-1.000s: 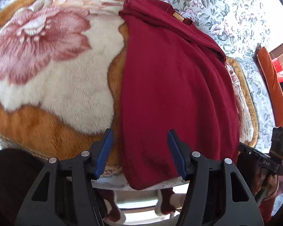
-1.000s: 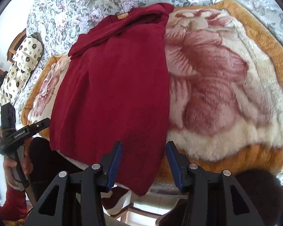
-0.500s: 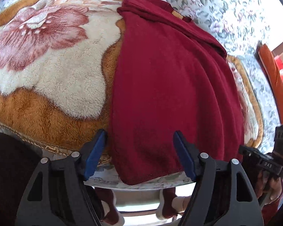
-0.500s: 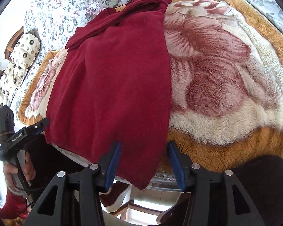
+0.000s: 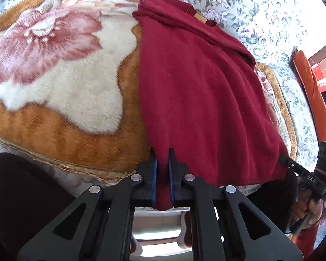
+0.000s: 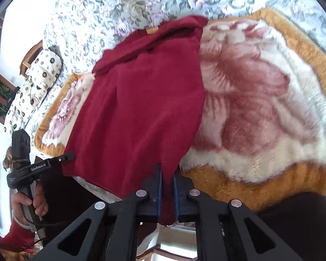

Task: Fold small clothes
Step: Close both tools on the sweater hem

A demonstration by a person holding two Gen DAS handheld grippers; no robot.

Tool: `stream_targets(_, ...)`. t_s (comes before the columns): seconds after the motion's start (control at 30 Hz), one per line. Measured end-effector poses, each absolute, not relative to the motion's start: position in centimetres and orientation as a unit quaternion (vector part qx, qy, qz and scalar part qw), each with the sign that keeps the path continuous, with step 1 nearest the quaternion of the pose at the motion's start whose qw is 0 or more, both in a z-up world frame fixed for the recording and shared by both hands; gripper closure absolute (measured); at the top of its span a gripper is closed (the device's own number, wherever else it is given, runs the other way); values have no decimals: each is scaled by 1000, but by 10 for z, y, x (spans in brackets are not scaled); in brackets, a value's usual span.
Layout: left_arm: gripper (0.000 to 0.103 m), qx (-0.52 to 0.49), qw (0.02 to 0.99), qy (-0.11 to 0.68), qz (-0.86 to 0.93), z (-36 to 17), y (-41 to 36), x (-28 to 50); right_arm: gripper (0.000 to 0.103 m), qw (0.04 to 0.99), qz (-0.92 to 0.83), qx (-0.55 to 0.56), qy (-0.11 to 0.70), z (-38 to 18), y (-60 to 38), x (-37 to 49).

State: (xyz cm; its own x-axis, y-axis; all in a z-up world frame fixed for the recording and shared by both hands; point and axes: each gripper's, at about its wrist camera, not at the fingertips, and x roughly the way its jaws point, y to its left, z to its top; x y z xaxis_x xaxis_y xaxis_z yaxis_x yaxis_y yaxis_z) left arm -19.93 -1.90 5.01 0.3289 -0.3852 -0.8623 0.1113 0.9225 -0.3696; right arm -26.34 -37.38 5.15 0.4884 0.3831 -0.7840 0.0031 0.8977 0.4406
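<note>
The red sweater (image 5: 197, 91) lies flat on a fluffy blanket (image 5: 60, 82) with a big pink flower on it. Its collar end is far away and its bottom hem hangs over the near edge of the bed. A small tan label (image 5: 199, 19) sits at the collar.

The left gripper (image 5: 162, 163) is pinched tight on one near corner of the hem, and red cloth fills the thin gap between its blue pads (image 5: 154, 180). The right gripper (image 6: 167, 174) is squeezed on the other near corner in the same way.

The left view shows an orange cushion (image 5: 310, 91) far off to the right, and the other gripper at the right edge with a hand around its handle. The right view shows a spotted pillow (image 6: 32, 87) on the left side instead, and the other gripper touching the left hem corner. That pinch looks closed from there, but it is small and hard to see. A flowery bedsheet (image 6: 110, 6) lies under the blanket.
</note>
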Motion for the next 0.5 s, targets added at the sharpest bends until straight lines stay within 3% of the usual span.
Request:
stream_targets(0.4, 96, -83, 809, 569, -120, 37, -21, -209, 95, 824, 83, 125, 547, 34, -365, -257)
stream_targets(0.5, 96, -72, 811, 569, -114, 37, -27, -209, 70, 816, 89, 125, 557, 30, -365, -254)
